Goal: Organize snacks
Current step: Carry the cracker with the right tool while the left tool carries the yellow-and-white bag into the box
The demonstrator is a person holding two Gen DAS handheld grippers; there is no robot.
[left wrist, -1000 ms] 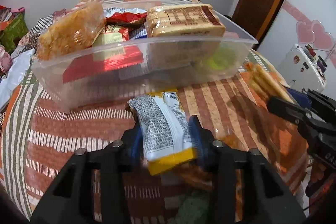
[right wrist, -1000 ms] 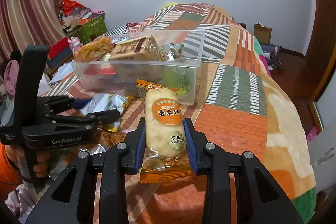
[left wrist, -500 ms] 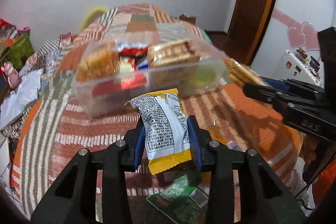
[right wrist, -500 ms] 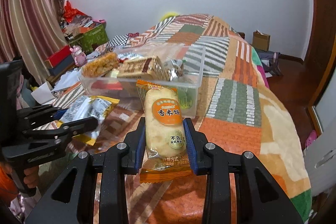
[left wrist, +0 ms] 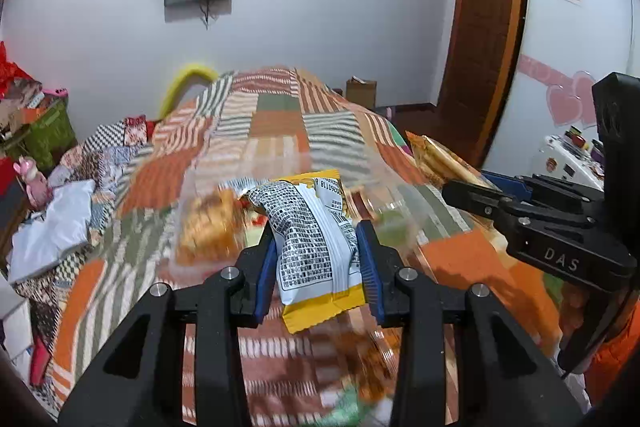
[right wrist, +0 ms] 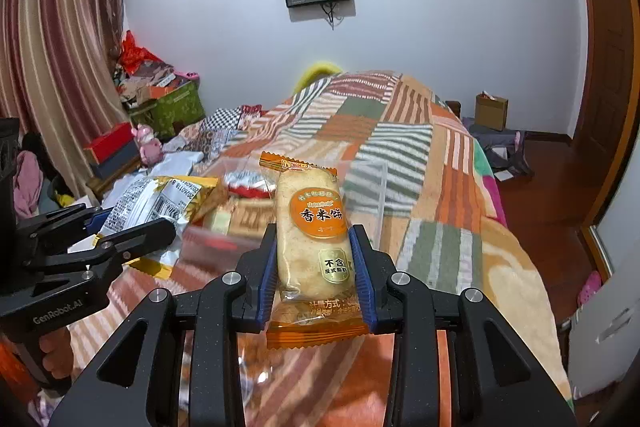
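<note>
Altogether two grippers, one snack packet each: left gripper (left wrist: 317, 258), yellow packet (left wrist: 314, 247); right gripper (right wrist: 313, 269), orange packet (right wrist: 312, 247).

A white snack packet (left wrist: 316, 243) with dense black print and yellow sealed ends stands nearly upright, pinched at its sides between blue pads (left wrist: 266, 271), its top crumpled and its lower yellow seam hanging below them. A rice cracker packet (right wrist: 316, 247), clear film over a pale oblong cracker with orange zigzag ends and a round orange label in Chinese characters, is likewise clamped upright at its sides by blue pads (right wrist: 360, 267). Beyond both, blurred, a clear plastic container (left wrist: 188, 195) sits on the patchwork bed quilt, holding a crumbly orange-brown bar (left wrist: 208, 223), a red-and-white wrapper (right wrist: 246, 187) and a green item (left wrist: 390, 227).
</note>
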